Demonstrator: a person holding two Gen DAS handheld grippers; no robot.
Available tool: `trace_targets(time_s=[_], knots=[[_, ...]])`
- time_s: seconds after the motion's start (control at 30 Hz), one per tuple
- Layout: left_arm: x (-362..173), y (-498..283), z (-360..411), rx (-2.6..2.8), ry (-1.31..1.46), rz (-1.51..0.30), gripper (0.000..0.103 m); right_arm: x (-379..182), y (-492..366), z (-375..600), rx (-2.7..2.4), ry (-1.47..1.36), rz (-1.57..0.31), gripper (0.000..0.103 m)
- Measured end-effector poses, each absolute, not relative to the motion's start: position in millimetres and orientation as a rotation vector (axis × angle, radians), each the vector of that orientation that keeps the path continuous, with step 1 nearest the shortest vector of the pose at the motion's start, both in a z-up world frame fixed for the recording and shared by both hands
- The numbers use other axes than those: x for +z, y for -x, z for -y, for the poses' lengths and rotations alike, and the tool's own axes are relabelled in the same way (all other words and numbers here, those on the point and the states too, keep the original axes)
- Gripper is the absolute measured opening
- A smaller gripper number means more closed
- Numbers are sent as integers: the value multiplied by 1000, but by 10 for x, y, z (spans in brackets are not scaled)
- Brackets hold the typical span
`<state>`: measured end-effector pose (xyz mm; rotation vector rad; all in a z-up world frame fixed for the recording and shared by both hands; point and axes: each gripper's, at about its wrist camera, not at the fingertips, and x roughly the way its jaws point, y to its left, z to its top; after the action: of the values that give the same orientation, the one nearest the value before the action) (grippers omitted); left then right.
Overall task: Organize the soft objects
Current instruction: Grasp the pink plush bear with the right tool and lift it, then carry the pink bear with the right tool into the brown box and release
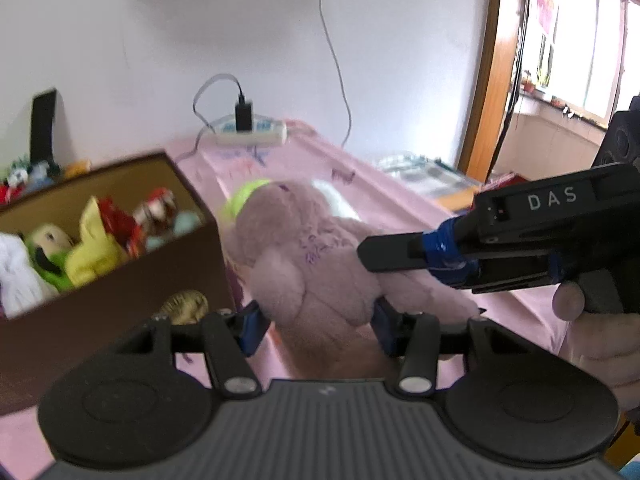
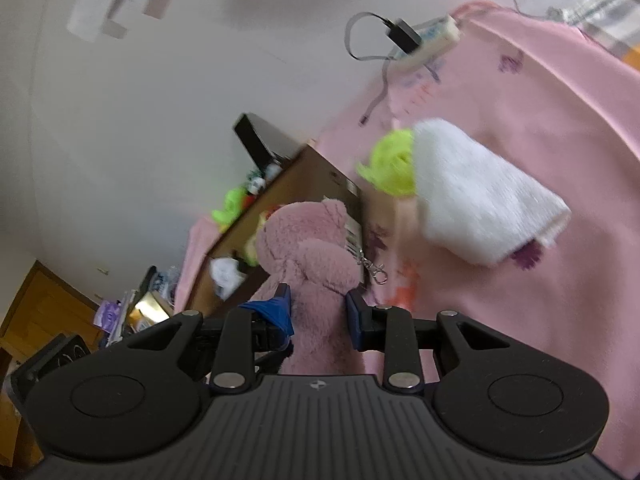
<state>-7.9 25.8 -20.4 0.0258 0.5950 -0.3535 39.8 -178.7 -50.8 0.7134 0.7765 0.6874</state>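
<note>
Holding the pink plush toy (image 1: pixel 308 264) from two sides, both grippers are closed on it above the pink bedcover (image 1: pixel 400 208). The left gripper (image 1: pixel 316 326) has its blue pads (image 1: pixel 252 326) pressed into the lower body of the toy. The right gripper (image 2: pixel 318 314) pinches a narrower part, with the fur bulging out above its jaws. The toy hangs just beside the brown cardboard box (image 1: pixel 120 288), which already contains several small plush toys (image 1: pixel 92 248).

I judge the toy to be light and very soft. It will bend and sag where nothing supports it, and the long fur may slip a little between the pads. A hold on the thick middle of the body seems safer than on a thin limb. A metal keychain clip (image 2: pixel 376 270) hangs near it and could catch on the box edge. A white plush (image 2: pixel 480 196) with a lime green part (image 2: pixel 390 168) lies on the cover, not yet collected.
</note>
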Motion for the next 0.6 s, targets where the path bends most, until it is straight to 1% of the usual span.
trace_targets(time_s=[0.37, 0.47, 0.6], knots=[[275, -56, -670, -278, -49, -464, 49, -37, -712, 1350, 786, -665, -663, 12], [346, -176, -820, -254, -51, -456, 49, 47, -858, 1181, 801, -657, -655, 12], [345, -417, -1050, -230, -38, -488, 49, 58, -1066, 927, 793, -637, -670, 12]])
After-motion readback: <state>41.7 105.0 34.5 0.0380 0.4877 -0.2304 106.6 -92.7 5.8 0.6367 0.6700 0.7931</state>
